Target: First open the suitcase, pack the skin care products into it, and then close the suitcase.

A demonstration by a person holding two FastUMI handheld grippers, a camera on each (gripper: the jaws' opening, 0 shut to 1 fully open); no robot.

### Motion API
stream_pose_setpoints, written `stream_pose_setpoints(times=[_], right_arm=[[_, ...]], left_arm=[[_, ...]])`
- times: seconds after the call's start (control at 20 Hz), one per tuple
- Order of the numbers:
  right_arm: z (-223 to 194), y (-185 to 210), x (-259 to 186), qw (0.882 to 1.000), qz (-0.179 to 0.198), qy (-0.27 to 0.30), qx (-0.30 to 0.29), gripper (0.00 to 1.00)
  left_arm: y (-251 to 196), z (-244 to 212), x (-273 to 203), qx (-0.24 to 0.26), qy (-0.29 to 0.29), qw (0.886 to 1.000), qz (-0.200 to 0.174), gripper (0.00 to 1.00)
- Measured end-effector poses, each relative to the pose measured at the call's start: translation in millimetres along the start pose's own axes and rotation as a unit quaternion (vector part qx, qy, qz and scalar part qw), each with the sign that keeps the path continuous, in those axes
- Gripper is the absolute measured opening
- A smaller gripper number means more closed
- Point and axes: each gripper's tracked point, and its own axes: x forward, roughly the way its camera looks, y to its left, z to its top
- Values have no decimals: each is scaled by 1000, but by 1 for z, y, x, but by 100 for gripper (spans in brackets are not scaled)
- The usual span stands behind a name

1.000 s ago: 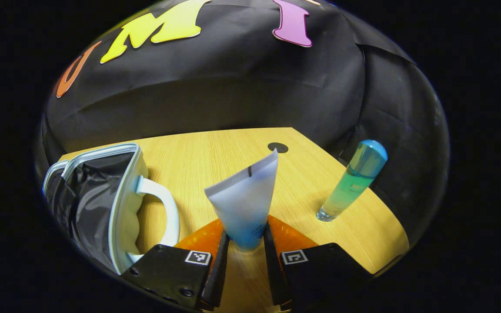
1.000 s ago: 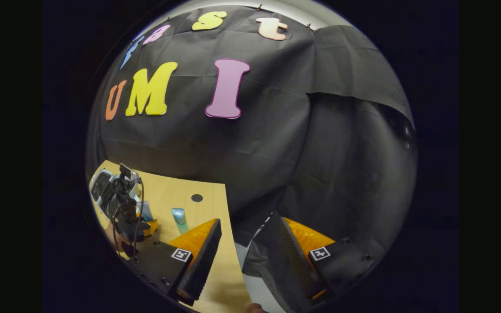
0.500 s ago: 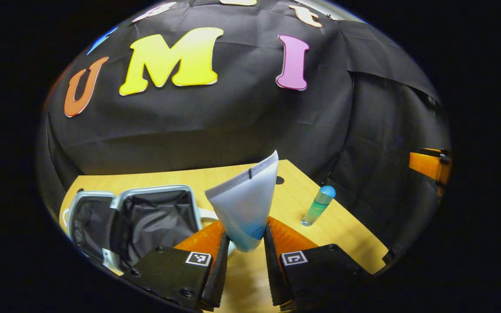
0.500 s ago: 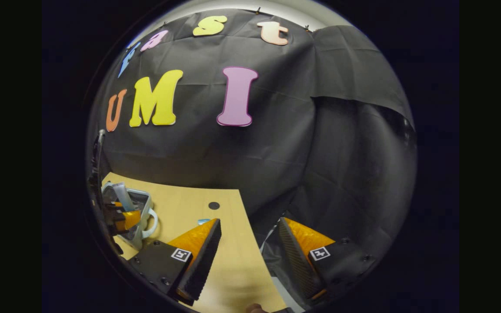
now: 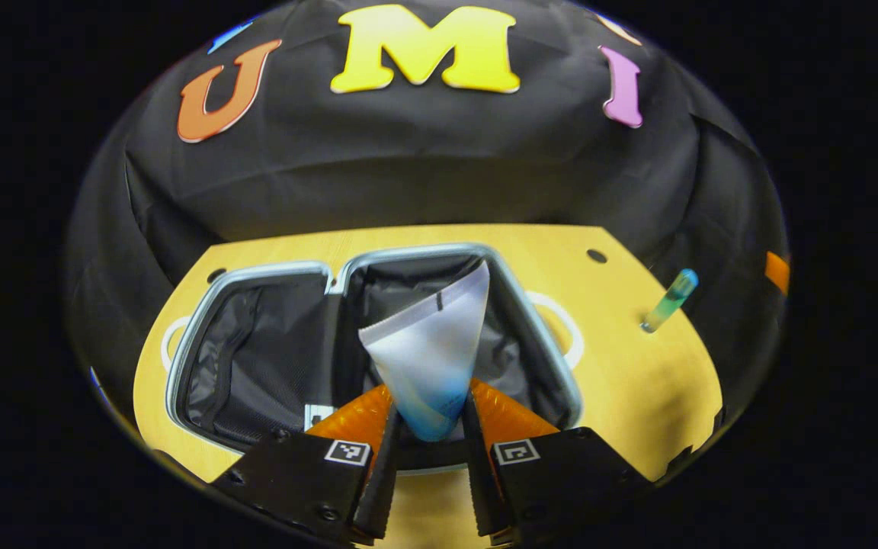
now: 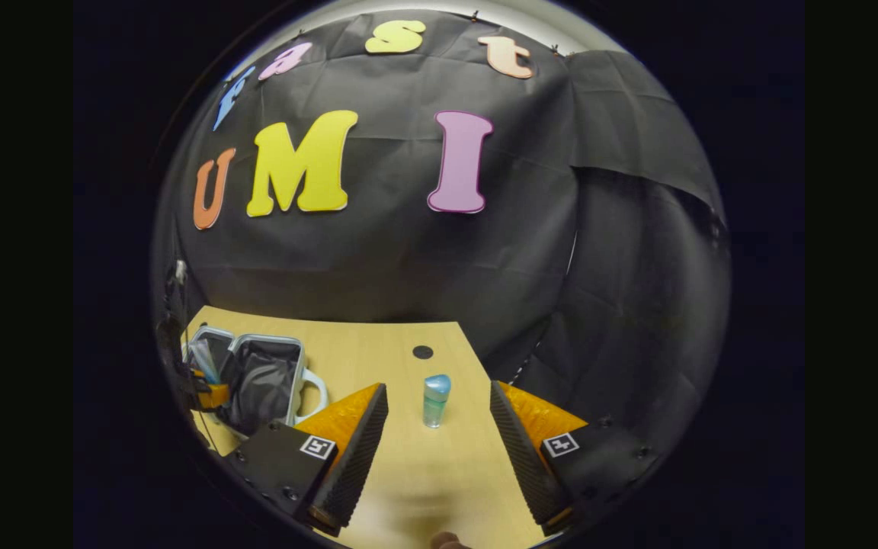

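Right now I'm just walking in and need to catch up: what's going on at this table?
A person is packing skin care items into a suitcase that lies open on the table. The left gripper is shut on a tube, holding it above the open case. The right gripper is open, facing a bottle standing upright on the table, not yet packed.

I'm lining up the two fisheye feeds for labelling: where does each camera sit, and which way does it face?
Left gripper view: rides on the left claw, looking down over the open suitcase; its fingers pinch the tube.
Right gripper view: rides on the right claw, open, facing across the table at the upright bottle.
Shared: suitcase, bottle, table and booth wall.
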Motion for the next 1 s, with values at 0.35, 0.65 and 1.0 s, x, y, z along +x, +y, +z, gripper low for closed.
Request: stream_pose_setpoints(times=[0.35,0.65,1.0], right_arm=[[-13,5,2,999,-16,24,-21,80],[-43,-8,27,998,-13,58,2,80],[-77,-15,76,996,16,86,-4,80]], left_arm=[[11,-41,47,-7,98,995,18,45],[13,-44,65,18,129,991,39,44],[16,-43,70,19,138,988,66,42]])
